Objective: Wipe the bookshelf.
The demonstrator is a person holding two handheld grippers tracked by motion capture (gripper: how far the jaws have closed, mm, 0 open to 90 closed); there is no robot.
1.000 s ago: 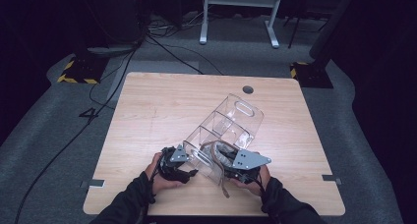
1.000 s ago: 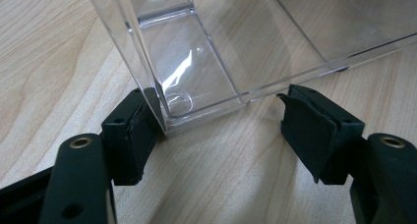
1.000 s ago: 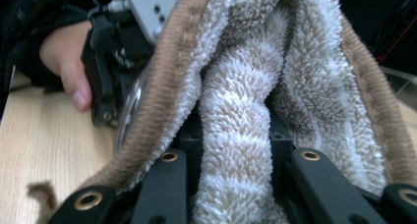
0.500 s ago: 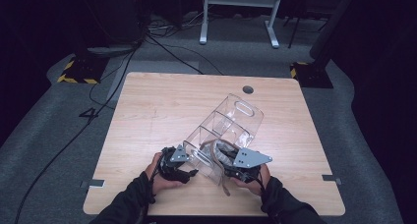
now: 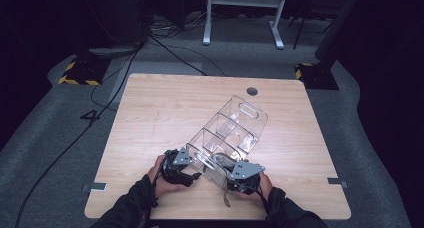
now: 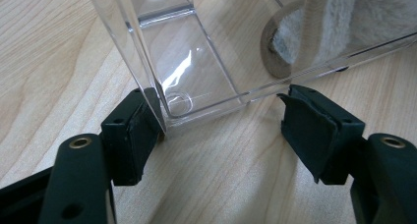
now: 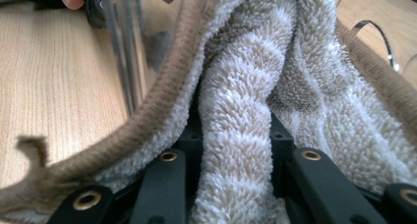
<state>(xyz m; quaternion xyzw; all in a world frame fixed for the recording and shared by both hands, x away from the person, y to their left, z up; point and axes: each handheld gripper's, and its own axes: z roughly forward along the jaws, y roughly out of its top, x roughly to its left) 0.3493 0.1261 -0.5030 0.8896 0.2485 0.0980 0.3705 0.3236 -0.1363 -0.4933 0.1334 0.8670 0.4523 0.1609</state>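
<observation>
Right claw (image 7: 236, 150) pinching fluffy striped towel (image 7: 246, 86), stuffing it into near compartment of clear organizer (image 5: 225, 133) at near-middle of counter (image 5: 150, 113). Left claw (image 6: 226, 130) spread, bracing organizer's corner. Tip: keep that brace firm, push towel slowly, tuck trailing edge before letting go.

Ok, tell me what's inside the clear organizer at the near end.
A beige fluffy towel, pinched in the right tongs, sits in the clear organizer's nearest compartment. The far compartments look empty. The towel hides what lies under it.
</observation>
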